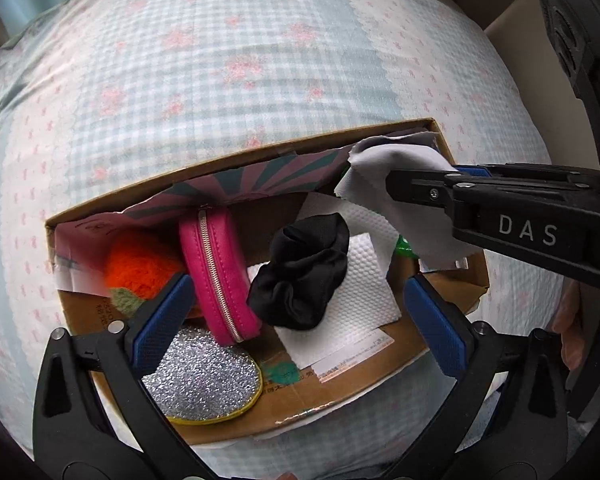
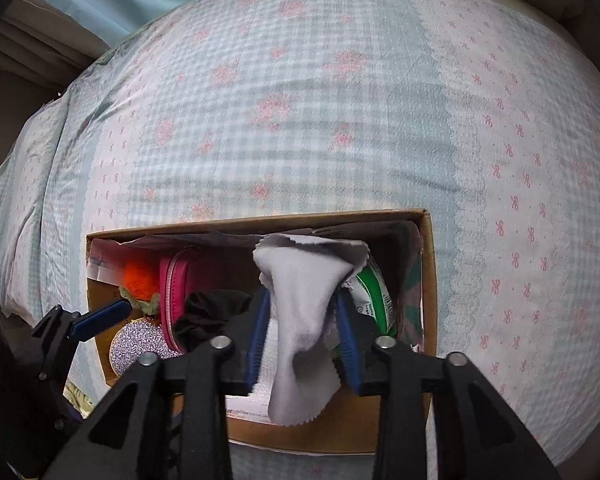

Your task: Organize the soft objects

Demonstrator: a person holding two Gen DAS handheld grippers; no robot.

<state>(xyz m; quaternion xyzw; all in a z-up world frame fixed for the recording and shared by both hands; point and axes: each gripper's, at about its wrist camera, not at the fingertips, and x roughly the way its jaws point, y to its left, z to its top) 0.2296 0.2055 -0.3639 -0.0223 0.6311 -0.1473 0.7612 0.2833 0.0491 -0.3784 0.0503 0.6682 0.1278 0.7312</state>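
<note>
A cardboard box (image 1: 340, 394) (image 2: 430, 280) sits on the bed. Inside lie an orange knitted piece (image 1: 140, 264) (image 2: 140, 276), a pink zip pouch (image 1: 216, 272) (image 2: 172, 284), a black scrunchie (image 1: 304, 276) (image 2: 208, 312), a silver glitter pad (image 1: 208, 376) (image 2: 140, 350) and white paper towel (image 1: 368, 284). My right gripper (image 2: 304, 332) (image 1: 420, 184) is shut on a grey cloth (image 2: 300, 300) (image 1: 396, 168) and holds it over the box's right end. My left gripper (image 1: 296, 320) (image 2: 100, 320) is open and empty over the box's near side.
The bed (image 1: 220, 80) (image 2: 300, 120) has a checked blue, white and pink cover and spreads all around the box. A green and white packet (image 2: 372, 296) (image 1: 404, 246) lies in the box's right end under the cloth.
</note>
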